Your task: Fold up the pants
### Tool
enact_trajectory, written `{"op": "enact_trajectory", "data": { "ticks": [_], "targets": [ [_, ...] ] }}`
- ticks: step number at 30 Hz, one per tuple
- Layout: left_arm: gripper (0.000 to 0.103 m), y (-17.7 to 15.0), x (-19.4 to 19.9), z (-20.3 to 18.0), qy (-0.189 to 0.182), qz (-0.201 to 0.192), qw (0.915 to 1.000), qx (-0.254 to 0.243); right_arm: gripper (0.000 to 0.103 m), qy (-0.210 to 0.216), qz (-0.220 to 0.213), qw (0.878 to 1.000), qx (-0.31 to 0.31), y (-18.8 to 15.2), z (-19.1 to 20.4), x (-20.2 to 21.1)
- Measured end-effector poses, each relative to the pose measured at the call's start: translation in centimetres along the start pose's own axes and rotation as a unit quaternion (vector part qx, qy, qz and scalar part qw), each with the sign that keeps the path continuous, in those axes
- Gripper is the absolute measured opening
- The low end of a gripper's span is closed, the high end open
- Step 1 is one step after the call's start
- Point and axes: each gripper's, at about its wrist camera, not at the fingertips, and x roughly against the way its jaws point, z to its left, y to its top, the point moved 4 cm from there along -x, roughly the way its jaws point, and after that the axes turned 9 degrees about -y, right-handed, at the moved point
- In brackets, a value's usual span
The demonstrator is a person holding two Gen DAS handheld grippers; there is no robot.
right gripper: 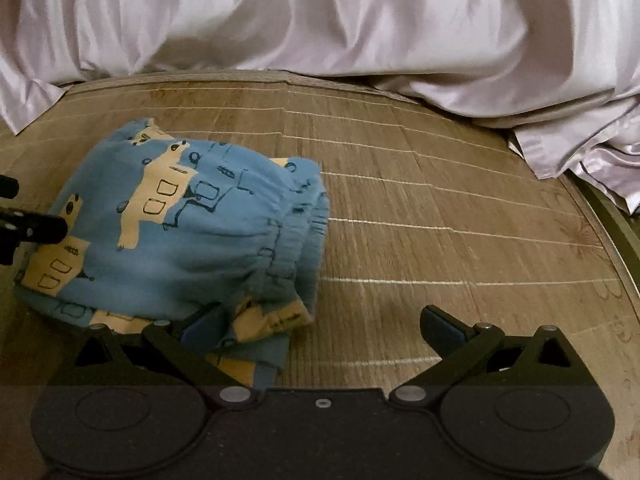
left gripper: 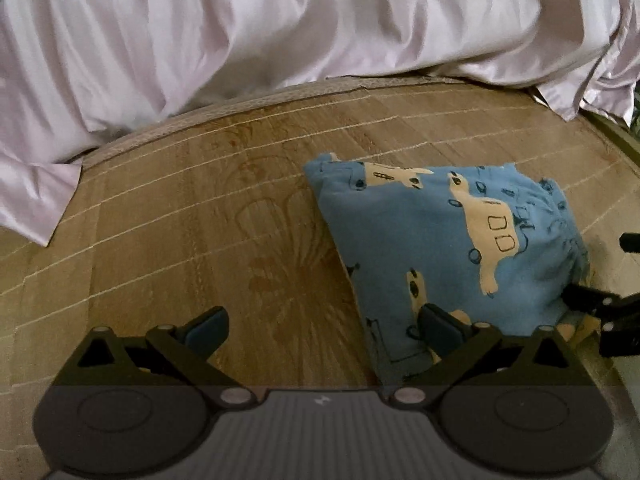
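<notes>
Blue pants (left gripper: 432,240) with cream animal prints lie folded into a compact bundle on a bamboo mat (left gripper: 200,220). In the right wrist view the pants (right gripper: 192,232) show their gathered waistband at the right. My left gripper (left gripper: 324,328) is open and empty, its right finger over the bundle's near left edge. My right gripper (right gripper: 320,328) is open and empty, its left finger at the bundle's near right corner. Each gripper's fingers also show at the edge of the other's view, the right gripper (left gripper: 592,304) and the left gripper (right gripper: 36,228).
A rumpled pale lilac satin sheet (left gripper: 280,32) lies along the far side of the mat and also shows in the right wrist view (right gripper: 360,20). The mat's edge (right gripper: 616,240) runs along the right.
</notes>
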Motion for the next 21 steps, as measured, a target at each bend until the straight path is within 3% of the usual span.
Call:
{"op": "enact_trajectory", "data": {
  "ticks": [6,15,21],
  "targets": [
    [0.103,0.2,1.5,-0.1,-0.007,0.012,0.9995,0.027,0.102,0.02,-0.029,0.999,-0.005,1.3,-1.2,1.7],
    [0.103,-0.7,1.9,-0.3,-0.011,0.022,0.9989,0.041,0.102,0.014,-0.037,0.999,-0.014,1.7,-1.7,1.4],
    [0.103,-0.8,2.0,-0.4,-0.014,0.028,0.9982,0.051,0.102,0.031,-0.069,0.996,-0.041,1.7,-2.1,1.6]
  ]
}}
